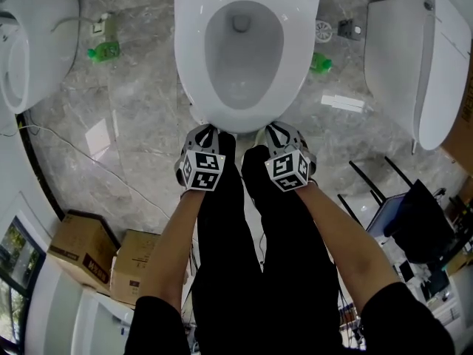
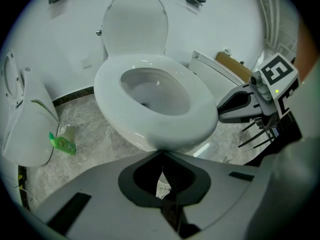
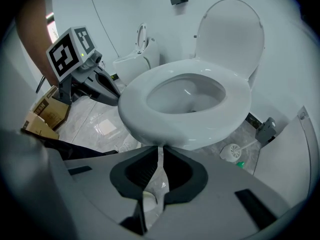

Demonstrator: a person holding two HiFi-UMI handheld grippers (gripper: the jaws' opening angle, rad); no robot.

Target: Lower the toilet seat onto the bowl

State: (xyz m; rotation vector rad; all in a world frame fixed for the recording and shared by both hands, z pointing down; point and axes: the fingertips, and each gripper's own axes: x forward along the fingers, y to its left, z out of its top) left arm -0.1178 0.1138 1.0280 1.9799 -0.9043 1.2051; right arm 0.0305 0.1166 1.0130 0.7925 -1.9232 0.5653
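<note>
The toilet seat (image 1: 194,59) lies flat on the bowl (image 1: 241,76), its white ring closed all round the opening. The lid (image 2: 135,25) stands upright behind it against the wall. In the head view the toilet sits at the top middle, its front edge pointing at the person.

Both grippers hang just in front of that front edge, side by side and a little apart. The left gripper (image 2: 162,154) has its jaws pressed together, tips meeting with nothing between them, just short of the seat's rim. The right gripper (image 3: 160,148) has its jaws drawn together too, with only a thin slit showing floor between them, and it holds nothing. Neither one touches the seat.

The floor (image 1: 140,117) is grey marble tile. A green bottle (image 1: 104,51) lies to the left of the toilet, and a toilet brush (image 3: 232,152) stands to its right. Another toilet (image 1: 33,39) stands at the far left. Cardboard boxes (image 1: 85,251) sit at the lower left, beside the person's legs.
</note>
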